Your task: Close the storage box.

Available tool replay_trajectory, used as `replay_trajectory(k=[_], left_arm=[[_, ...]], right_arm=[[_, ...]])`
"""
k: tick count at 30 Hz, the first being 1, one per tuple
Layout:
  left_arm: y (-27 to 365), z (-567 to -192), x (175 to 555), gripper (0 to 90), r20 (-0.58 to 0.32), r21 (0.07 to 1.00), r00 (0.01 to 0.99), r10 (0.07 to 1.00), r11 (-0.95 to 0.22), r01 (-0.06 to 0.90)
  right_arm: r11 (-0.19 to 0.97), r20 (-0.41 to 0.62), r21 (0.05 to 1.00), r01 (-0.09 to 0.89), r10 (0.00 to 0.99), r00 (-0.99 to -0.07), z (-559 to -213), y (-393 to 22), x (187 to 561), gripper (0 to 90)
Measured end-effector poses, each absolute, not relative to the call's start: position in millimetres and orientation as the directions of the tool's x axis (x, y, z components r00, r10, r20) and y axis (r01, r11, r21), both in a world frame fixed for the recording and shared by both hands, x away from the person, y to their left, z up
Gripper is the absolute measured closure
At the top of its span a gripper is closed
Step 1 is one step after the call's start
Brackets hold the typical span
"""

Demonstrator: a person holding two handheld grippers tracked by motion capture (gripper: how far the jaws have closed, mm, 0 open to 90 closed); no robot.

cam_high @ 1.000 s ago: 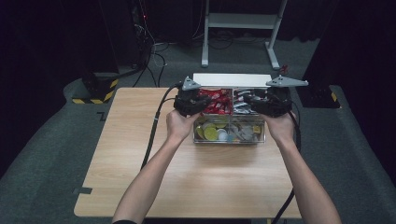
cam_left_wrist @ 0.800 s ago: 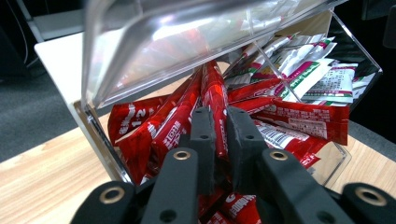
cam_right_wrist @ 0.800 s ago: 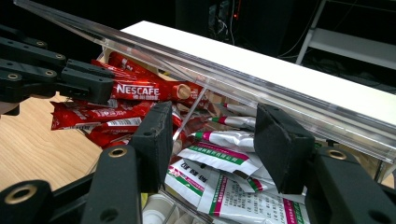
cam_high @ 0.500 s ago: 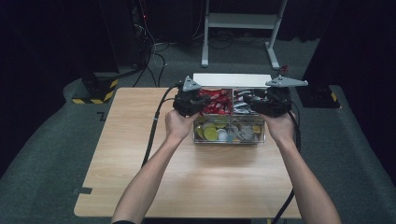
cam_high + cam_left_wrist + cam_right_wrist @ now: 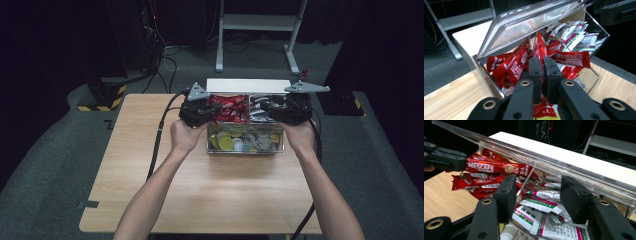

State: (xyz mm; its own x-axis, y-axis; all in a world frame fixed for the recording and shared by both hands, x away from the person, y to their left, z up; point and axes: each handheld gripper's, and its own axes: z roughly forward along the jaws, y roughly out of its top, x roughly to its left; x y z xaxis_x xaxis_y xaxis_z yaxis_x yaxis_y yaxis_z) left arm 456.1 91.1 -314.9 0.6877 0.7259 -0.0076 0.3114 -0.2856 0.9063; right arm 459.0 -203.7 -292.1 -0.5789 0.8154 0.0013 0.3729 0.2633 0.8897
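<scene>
A clear plastic compartment box (image 5: pixel 245 146) stands at the table's far middle with its clear lid (image 5: pixel 524 25) tilted up. Red Nescafe sachets (image 5: pixel 516 62) fill the back left compartment, and white-and-green sachets (image 5: pixel 541 203) fill the back right one. My left gripper (image 5: pixel 542 65) reaches into the red compartment, shut on a red sachet (image 5: pixel 486 167) that sticks out sideways from it. My right gripper (image 5: pixel 538 188) hangs open over the white-and-green sachets, under the lid's edge, with nothing between its pads. From above, the left gripper (image 5: pixel 212 111) and the right gripper (image 5: pixel 266 107) flank the box.
The front compartments hold round yellow and silvery pieces (image 5: pixel 226 142). A white slab (image 5: pixel 248 85) lies just behind the box at the table's far edge. The wooden table (image 5: pixel 200 200) stretches bare towards the person. A white frame (image 5: pixel 260 22) and cables lie on the floor beyond.
</scene>
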Motion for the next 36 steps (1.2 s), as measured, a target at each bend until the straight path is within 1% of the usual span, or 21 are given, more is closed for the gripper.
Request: replay_trajectory(k=[14, 36], left_arm=[[108, -316, 445, 86.2, -0.037, 0.917, 0.693, 0.72, -0.251, 0.31], [128, -314, 430, 86.4, -0.053, 0.926, 0.702, 0.71, -0.228, 0.3]], right_arm=[[0.264, 0.003, 0.889, 0.375, 0.814, -0.58, -292, -202, 459, 47.0], [0.269, -0.002, 0.887, 0.376, 0.814, -0.58, -292, -200, 459, 46.9]])
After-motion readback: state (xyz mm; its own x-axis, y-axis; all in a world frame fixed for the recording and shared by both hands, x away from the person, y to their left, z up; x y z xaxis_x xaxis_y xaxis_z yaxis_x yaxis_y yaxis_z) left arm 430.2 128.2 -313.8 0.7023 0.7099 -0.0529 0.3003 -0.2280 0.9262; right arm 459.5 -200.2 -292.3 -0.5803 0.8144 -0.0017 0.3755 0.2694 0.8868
